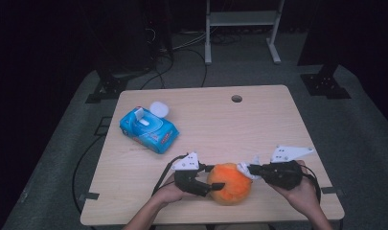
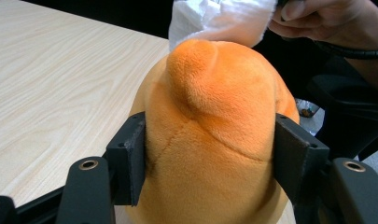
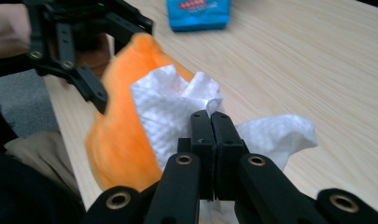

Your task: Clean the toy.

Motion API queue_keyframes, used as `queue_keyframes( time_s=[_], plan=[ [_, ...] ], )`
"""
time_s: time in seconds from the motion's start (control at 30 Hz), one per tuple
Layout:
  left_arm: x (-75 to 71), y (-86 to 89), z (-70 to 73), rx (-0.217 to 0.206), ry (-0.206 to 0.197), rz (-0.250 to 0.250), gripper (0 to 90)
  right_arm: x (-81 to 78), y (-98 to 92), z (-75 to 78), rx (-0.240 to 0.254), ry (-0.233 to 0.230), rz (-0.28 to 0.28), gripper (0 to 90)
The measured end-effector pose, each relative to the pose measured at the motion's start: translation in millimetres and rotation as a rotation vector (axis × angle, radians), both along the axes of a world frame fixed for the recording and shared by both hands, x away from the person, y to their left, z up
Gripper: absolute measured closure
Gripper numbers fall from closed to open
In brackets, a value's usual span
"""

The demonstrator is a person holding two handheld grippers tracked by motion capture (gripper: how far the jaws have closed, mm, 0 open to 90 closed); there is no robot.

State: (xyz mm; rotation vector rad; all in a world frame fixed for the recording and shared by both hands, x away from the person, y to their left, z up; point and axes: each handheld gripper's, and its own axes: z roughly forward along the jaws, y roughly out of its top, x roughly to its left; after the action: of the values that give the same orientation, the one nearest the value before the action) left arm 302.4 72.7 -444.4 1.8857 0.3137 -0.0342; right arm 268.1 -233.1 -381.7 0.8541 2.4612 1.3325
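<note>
An orange plush toy [image 1: 230, 183] rests near the table's front edge. My left gripper [image 1: 214, 177] holds it from the left, and in the left gripper view both pads press into the plush's [image 2: 214, 116] sides. My right gripper [image 1: 251, 168] comes in from the right, shut on a crumpled white tissue [image 1: 244, 168]. In the right gripper view the jaws [image 3: 211, 116] meet on the tissue [image 3: 163, 107], which lies against the plush [image 3: 116, 135]. The tissue [image 2: 214, 18] touches the top of the plush in the left gripper view.
A blue pack of wet wipes [image 1: 148, 129] with its lid flipped open lies at the left back of the wooden table [image 1: 230, 124]. A small white round object [image 1: 159, 109] sits just behind it. A cable hole [image 1: 236, 98] is near the far edge.
</note>
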Motion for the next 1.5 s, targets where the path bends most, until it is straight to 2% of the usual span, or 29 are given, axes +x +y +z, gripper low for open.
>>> queue_keyframes(
  time_s=[0.03, 0.13, 0.2, 0.23, 0.3, 0.4, 0.5, 0.57, 0.63, 0.7, 0.73, 0.8, 0.87, 0.93, 0.97, 1.03, 1.1, 1.17, 1.27, 1.33, 1.43, 1.5],
  plan=[
    [0.1, -0.5, -0.2, -0.001, 0.001, 0.0, 35.3, -0.7, -2.2, 0.4, 0.014, 0.006, 0.001, 88.3],
    [-0.9, -2.1, 0.3, 0.0, -0.002, 0.003, 35.3, -3.4, 2.2, 2.4, 0.016, -0.008, 0.015, 88.2],
    [-1.5, -2.2, 1.2, 0.003, -0.003, -0.012, 33.9, -3.7, 7.1, 1.7, 0.013, -0.008, 0.03, 88.3],
    [-1.2, -1.9, 1.5, 0.002, 0.006, -0.036, 31.1, -3.1, 8.4, 0.2, 0.008, -0.004, 0.037, 88.3],
    [-0.5, -1.3, 1.3, -0.004, 0.019, -0.06, 19.9, -1.6, 6.7, -3.8, 0.019, 0.017, 0.051, 88.3],
    [1.1, -4.4, -1.5, -0.004, 0.037, -0.055, 14.9, 0.7, 3.6, -5.8, 0.044, 0.042, 0.051, 88.3],
    [-4.0, -10.5, -2.4, -0.008, 0.004, -0.089, 19.0, -0.7, 10.6, 0.5, 0.071, 0.013, 0.055, 88.3],
    [-11.2, -17.3, 0.8, 0.013, -0.054, -0.111, 21.1, -0.4, 21.5, 4.2, 0.092, -0.01, 0.07, 88.2],
    [-16.9, -20.5, 3.9, 0.047, -0.101, -0.109, 25.3, 0.2, 33.1, 5.9, 0.092, -0.021, 0.09, 88.2],
    [-16.9, -17.3, 4.3, 0.048, -0.108, -0.094, 31.9, -0.5, 39.1, 6.4, 0.057, -0.03, 0.101, 88.4],
    [-16.4, -15.8, 3.8, 0.035, -0.099, -0.087, 34.6, -0.1, 37.5, 6.2, 0.061, -0.025, 0.1, 88.4],
    [-14.2, -14.1, 4.4, 0.034, -0.089, -0.073, 37.5, 2.5, 29.7, 3.7, 0.061, -0.002, 0.089, 88.4],
    [-12.1, -12.4, 5.4, 0.022, -0.082, -0.054, 39.1, 6.8, 15.9, -2.0, 0.056, 0.023, 0.054, 88.4],
    [-8.7, -9.5, 5.2, -0.016, -0.057, -0.032, 40.4, 8.1, 4.8, -4.1, 0.07, 0.03, 0.017, 88.7],
    [-6.9, -8.4, 6.1, -0.032, -0.043, -0.018, 40.8, 5.4, 1.2, -2.1, 0.089, 0.01, 0.0, 88.8],
    [-4.1, -6.2, 9.6, -0.039, -0.044, 0.012, 42.0, -3.1, 3.1, 8.5, 0.119, -0.036, 0.024, 88.7],
    [-1.6, -2.9, 13.2, -0.088, 0.005, 0.025, 42.9, -10.4, 12.6, 18.9, 0.121, -0.089, 0.04, 88.7],
    [-1.8, -0.4, 15.6, -0.125, 0.013, 0.03, 43.2, -13.1, 22.3, 23.0, 0.11, -0.126, 0.053, 88.6],
    [-2.2, 2.7, 20.0, -0.089, -0.043, 0.063, 43.2, -8.7, 24.0, 17.4, 0.106, -0.111, 0.05, 88.6],
    [1.2, 8.9, 20.8, -0.094, -0.039, 0.1, 43.1, -5.6, 21.5, 10.5, 0.078, -0.103, 0.025, 88.6],
    [3.1, 13.4, 23.3, -0.08, -0.061, 0.155, 43.0, 1.1, 16.5, -0.4, 0.101, -0.049, -0.013, 88.3],
    [2.7, 13.0, 25.3, -0.073, -0.091, 0.185, 42.8, 2.9, 18.0, -0.4, 0.139, -0.052, -0.027, 88.1]
  ],
)
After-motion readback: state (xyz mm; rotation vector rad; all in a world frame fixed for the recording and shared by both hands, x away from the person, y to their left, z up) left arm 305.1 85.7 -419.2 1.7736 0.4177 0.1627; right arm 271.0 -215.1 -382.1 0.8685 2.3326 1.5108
